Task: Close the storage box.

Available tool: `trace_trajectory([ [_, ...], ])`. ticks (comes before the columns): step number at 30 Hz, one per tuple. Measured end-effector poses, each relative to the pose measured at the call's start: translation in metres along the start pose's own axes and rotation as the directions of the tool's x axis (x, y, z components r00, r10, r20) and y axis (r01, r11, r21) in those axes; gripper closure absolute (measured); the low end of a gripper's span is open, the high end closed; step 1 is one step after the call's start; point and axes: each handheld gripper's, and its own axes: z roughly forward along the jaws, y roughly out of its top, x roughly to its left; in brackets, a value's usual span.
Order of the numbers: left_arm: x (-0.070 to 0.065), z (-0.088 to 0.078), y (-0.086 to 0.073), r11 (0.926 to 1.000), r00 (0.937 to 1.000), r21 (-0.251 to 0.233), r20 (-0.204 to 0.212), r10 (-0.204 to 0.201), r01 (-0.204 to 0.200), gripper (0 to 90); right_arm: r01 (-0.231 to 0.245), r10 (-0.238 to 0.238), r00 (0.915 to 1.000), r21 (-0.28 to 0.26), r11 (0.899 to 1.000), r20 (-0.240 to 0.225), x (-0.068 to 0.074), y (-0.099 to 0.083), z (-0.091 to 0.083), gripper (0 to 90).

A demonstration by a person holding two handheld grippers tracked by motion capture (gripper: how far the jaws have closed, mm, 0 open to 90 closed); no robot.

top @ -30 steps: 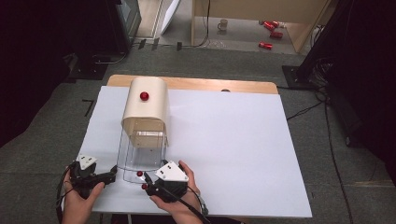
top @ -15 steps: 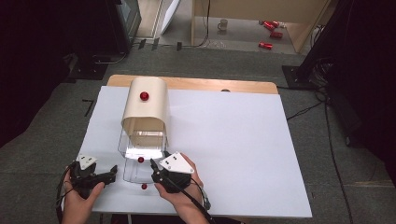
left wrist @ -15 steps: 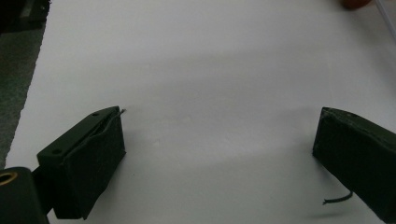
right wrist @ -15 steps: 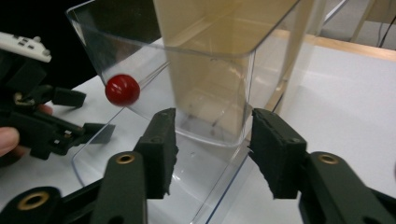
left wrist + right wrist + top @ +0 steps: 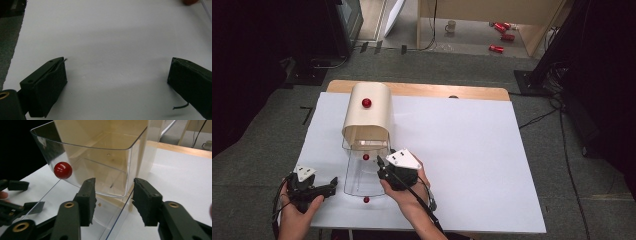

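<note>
Showing no readable writing, clear drawer [image 5: 100,170] faces right tool [image 5: 113,202].

Black tongs [image 5: 113,201] with brass screws, 2 padded jaws, grey 3-cornered top plates

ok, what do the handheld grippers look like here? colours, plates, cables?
Both are black. The left gripper and right gripper each carry a pale grey three-cornered plate on top, dotted with small dark holes. Black cables trail back past the wrists. The fingers are flat, black, rectangular pads on arms with brass-coloured pivot rings. Forearms show no sleeves.
</note>
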Motion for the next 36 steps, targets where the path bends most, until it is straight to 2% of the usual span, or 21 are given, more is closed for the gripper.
trace_trajectory([
  [5, 0.000, 0.000, 0.000, 1.0000, 1.0000, -0.002, 0.000, -0.002, 0.002, 2.3, -0.001, 0.001, 0.9999, -0.001, 1.000, 0.017, -0.008, 0.008, 0.010, 48.1],
  [15, 0.000, 0.000, 0.000, 1.0000, 1.0000, -0.003, -0.001, 0.000, 0.000, 2.3, -0.014, 0.014, 0.9997, 0.009, 1.000, 0.019, -0.018, 0.019, 0.021, 45.8],
  [22, 0.000, 0.000, 0.000, 1.0000, 1.0000, -0.003, -0.001, 0.000, 0.000, 2.3, -0.017, 0.017, 0.9999, 0.020, 1.000, 0.001, -0.021, 0.021, 0.022, 42.0],
  [23, 0.000, 0.000, 0.000, 1.0000, 1.0000, -0.003, -0.001, 0.000, 0.000, 2.3, -0.017, 0.017, 0.9999, 0.025, 1.000, 0.004, -0.021, 0.021, 0.022, 33.0],
  [24, 0.000, 0.000, 0.000, 1.0000, 1.0000, -0.003, -0.001, 0.000, 0.000, 2.3, -0.017, 0.017, 0.9999, 0.025, 1.000, 0.004, -0.021, 0.021, 0.022, 33.0],
  [25, 0.000, 0.000, 0.000, 1.0000, 1.0000, -0.003, -0.001, 0.000, 0.000, 2.3, -0.016, 0.016, 0.9999, 0.035, 0.999, -0.004, -0.020, 0.020, 0.021, 19.1],
  [26, 0.000, 0.000, 0.000, 1.0000, 1.0000, -0.003, -0.001, 0.000, 0.000, 2.4, -0.011, 0.011, 0.9999, 0.045, 0.999, 0.001, -0.019, 0.019, 0.020, 12.9],
  [28, 0.000, 0.000, 0.000, 1.0000, 1.0000, -0.002, -0.001, 0.001, -0.001, 2.3, 0.007, -0.006, 0.9998, 0.072, 0.997, -0.019, -0.017, 0.017, 0.019, 3.1],
  [32, 0.000, 0.000, 0.000, 1.0000, 1.0000, -0.001, 0.000, -0.002, 0.002, 2.3, 0.033, -0.026, 0.9963, 0.089, 0.995, -0.082, -0.010, 0.011, 0.013, 0.0],
  [36, 0.000, 0.000, 0.000, 1.0000, 1.0000, 0.000, 0.000, -0.001, 0.001, 2.3, 0.028, -0.017, 0.9937, 0.097, 0.995, -0.110, -0.003, 0.004, 0.007, 0.0],
])
